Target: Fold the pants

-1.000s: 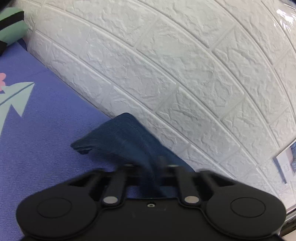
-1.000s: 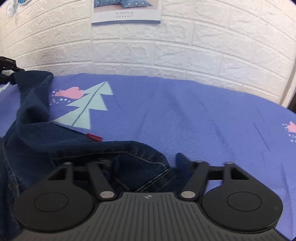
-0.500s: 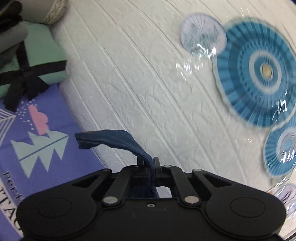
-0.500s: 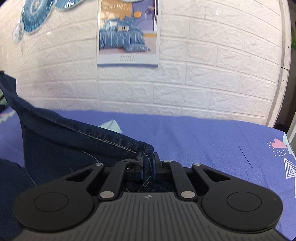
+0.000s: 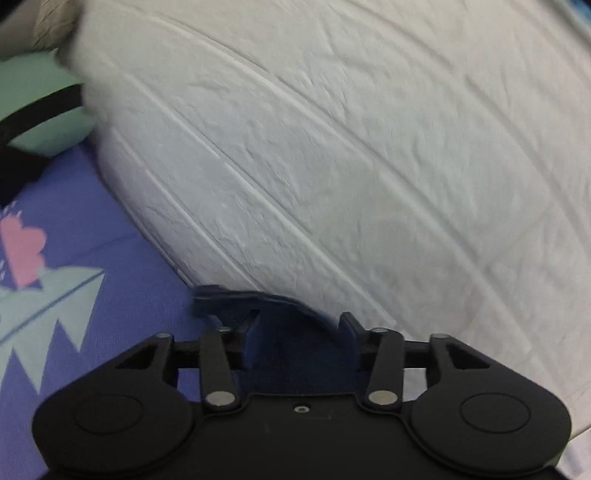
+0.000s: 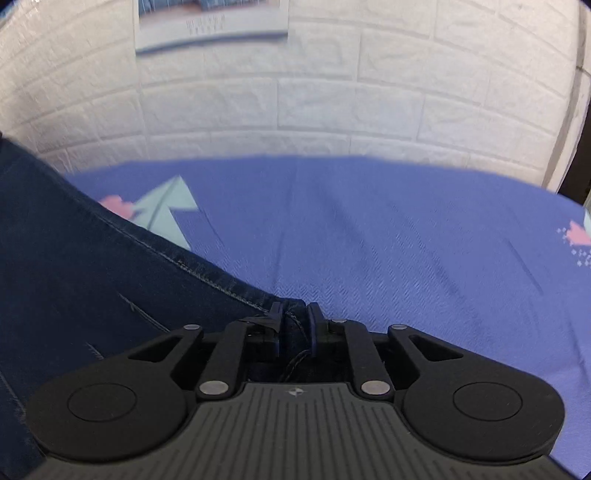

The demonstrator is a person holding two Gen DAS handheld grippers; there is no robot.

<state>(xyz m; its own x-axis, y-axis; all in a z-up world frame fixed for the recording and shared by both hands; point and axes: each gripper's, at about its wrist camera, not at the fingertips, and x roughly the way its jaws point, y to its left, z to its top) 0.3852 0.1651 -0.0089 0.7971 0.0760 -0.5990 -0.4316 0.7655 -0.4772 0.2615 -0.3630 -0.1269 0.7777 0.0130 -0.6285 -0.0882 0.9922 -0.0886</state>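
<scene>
Change since half a second ago: the left gripper (image 5: pixel 301 323) had its jaws clenched on a strip of the dark blue denim pants (image 5: pixel 295 354); they have just been opening and now stand apart, with the cloth lying loose between them. The blue paper fans have left the left wrist view. The right gripper's (image 6: pixel 295 314) jaws have eased slightly wider, the denim between them as before.
Writing: a poster (image 6: pixel 210 26) hangs on the wall at the top of the right wrist view; its line of print is blurred and cannot be read. A small round emblem sits on the right gripper's grey ribbed body, with no legible brand.
Left gripper pose: tilted downward toward the white embossed brick wall (image 5: pixel 351 147), above the far edge of the purple patterned bedsheet (image 5: pixel 122 266).
Right gripper pose: tilted downward over the sheet, jaws narrow and grasping a stitched denim edge.
Pants: in the right wrist view the denim (image 6: pixel 74 277) spreads from the jaws to the left.
Far left: a mint green bundle with a black band (image 5: pixel 40 110) lies by the wall.
</scene>
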